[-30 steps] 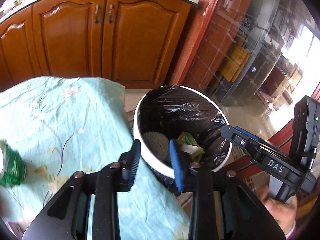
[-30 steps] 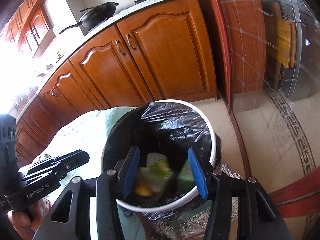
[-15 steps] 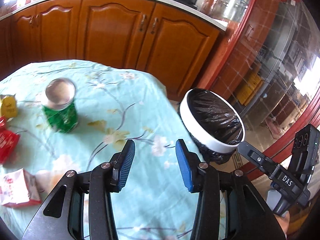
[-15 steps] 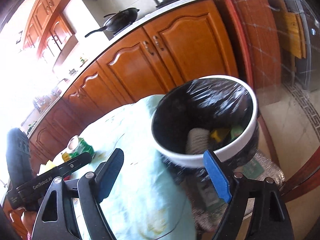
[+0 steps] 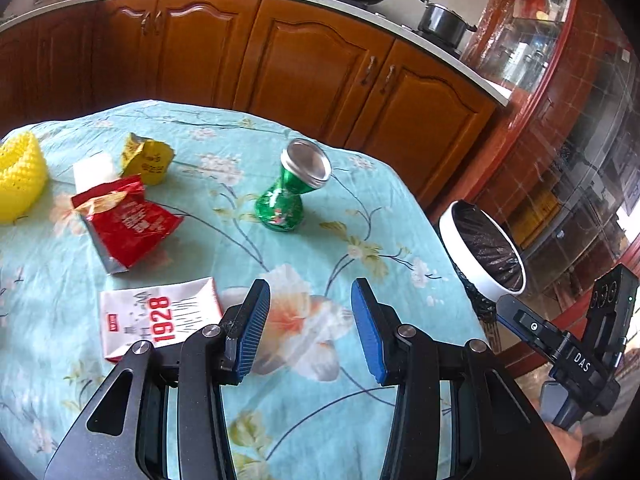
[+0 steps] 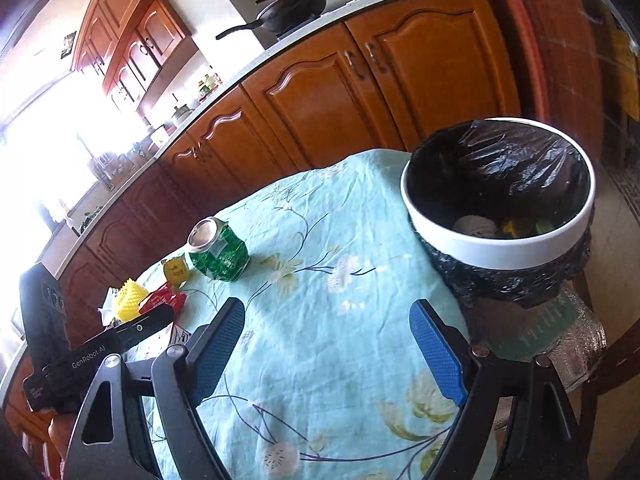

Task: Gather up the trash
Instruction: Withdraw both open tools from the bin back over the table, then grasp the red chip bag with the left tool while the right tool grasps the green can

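Left wrist view: nearest the lens, the left gripper (image 5: pixel 310 324) is seen with its blue-padded jaws standing apart over the pale blue floral tablecloth (image 5: pixel 360 216), and nothing is held between them. Just to its left a flat white packet printed with red numerals (image 5: pixel 160 316) lies on the cloth. Farther off and to the left, a crumpled red foil snack wrapper (image 5: pixel 128 224) is seen, with a white paper piece (image 5: pixel 93 168) and a crumpled yellow wrapper (image 5: pixel 147 158) beyond it. A yellow knobbly foam sleeve (image 5: pixel 18 178) sits at the far left edge. Near the middle of the table a dented green drink can (image 5: pixel 290 192) stands tilted, well apart from the wrappers. Off the table's right edge, a white-rimmed round bin lined with a black plastic bag (image 5: pixel 468 252) is seen, and the right gripper's black body is visible at the near right.

From the right wrist view, the right gripper (image 6: pixel 328 344) is shown with its jaws spread wide and empty above the cloth. The same bin (image 6: pixel 500 246) stands to the far right, with pale, yellow and green scraps lying at its bottom. Wooden kitchen cabinets (image 6: pixel 320 92) run behind the table, and a black frying pan (image 6: pixel 292 4) rests on the worktop above them.
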The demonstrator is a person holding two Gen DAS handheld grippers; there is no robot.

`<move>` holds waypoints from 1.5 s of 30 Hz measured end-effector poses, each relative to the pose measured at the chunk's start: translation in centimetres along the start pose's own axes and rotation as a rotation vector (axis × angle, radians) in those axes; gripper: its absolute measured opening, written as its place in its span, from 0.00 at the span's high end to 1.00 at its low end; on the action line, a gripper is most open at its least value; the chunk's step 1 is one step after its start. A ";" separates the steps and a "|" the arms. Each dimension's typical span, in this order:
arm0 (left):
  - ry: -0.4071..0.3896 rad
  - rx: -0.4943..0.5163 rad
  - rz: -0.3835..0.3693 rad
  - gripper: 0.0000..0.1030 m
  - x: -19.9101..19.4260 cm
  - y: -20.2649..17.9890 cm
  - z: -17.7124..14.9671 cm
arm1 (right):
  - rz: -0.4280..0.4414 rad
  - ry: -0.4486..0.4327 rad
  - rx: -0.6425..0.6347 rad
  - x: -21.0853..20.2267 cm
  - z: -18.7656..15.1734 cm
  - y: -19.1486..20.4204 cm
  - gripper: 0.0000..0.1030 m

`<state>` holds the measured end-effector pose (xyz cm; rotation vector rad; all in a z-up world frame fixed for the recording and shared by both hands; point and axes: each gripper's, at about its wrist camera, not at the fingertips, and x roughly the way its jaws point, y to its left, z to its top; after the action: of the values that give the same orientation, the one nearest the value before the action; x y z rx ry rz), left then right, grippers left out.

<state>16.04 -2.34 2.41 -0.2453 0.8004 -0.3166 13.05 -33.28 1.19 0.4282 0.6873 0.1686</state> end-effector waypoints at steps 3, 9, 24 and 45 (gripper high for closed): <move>-0.017 -0.030 0.029 0.59 -1.0 1.9 0.0 | 0.019 0.021 -0.022 1.0 -0.2 1.4 0.17; -0.040 -0.103 0.082 0.59 -2.4 5.6 0.0 | 0.053 0.041 -0.067 2.6 -0.2 4.5 0.17; -0.006 -0.164 0.162 0.59 -1.3 10.9 1.9 | 0.115 0.094 -0.181 8.0 0.1 11.6 0.17; 0.033 -0.196 0.133 0.77 3.3 13.6 4.5 | -0.056 0.085 -0.199 17.3 1.8 14.5 0.63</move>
<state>24.01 9.43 -1.21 -0.3695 0.8766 -0.1167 27.29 -15.82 -1.22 0.2117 0.7578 0.2007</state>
